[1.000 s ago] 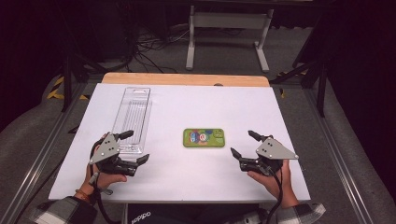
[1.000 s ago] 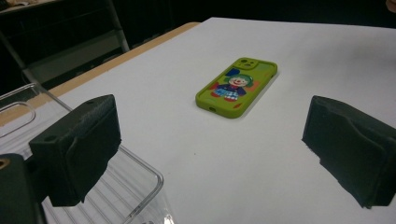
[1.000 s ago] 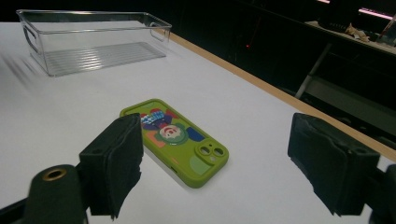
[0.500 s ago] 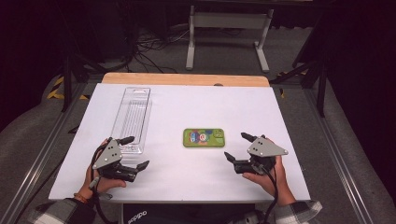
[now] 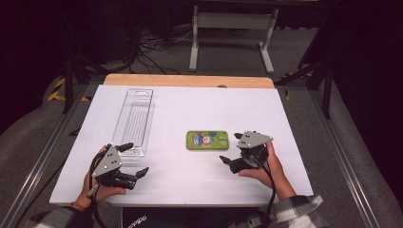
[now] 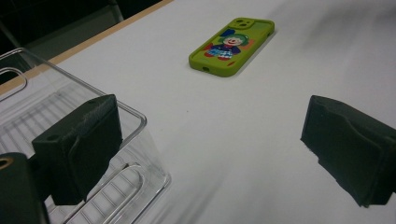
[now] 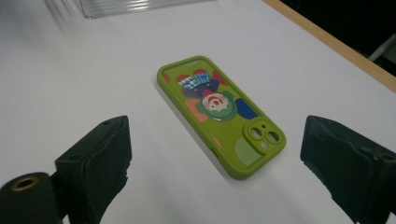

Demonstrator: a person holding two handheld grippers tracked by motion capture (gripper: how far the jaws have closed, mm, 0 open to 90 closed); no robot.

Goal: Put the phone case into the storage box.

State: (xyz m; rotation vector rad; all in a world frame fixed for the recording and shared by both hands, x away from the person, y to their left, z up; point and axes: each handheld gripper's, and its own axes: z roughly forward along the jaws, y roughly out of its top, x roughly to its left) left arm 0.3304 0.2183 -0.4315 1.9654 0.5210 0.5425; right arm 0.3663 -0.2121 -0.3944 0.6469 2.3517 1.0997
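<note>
1. Two hand-held grippers sit low over the white table (image 5: pixel 190 185) in the high view, one at each near corner, with forearms entering from 6 o'clock.
2. Left gripper (image 5: pixel 134 160): held at about 7 o'clock of the table, its jaws spread wide and holding nothing, aimed toward 3 o'clock. In the left gripper view one jaw stands in front of the near corner of the clear plastic tray (image 6: pixel 140 122); whether it touches the tray cannot be told.
3. Right gripper (image 5: pixel 233 149): held at about 5 o'clock, jaws parted and empty, aimed toward 9 o'clock, with the hand (image 5: pixel 268 168) wrapped round its body from behind.
4. Green phone case (image 5: pixel 207 139): lies flat near the table's middle, just beside the right gripper's jaws and apart from them. Its long axis runs 9 to 3 o'clock in the high view; the printed clown figure faces up.
5. In the right gripper view the phone case (image 7: pixel 219 112) lies between and beyond the two jaws, camera cut-out nearest the gripper.
6. Clear plastic tray (image 5: pixel 134 121): long axis 12 to 6 o'clock, at the table's 10 o'clock.
</note>
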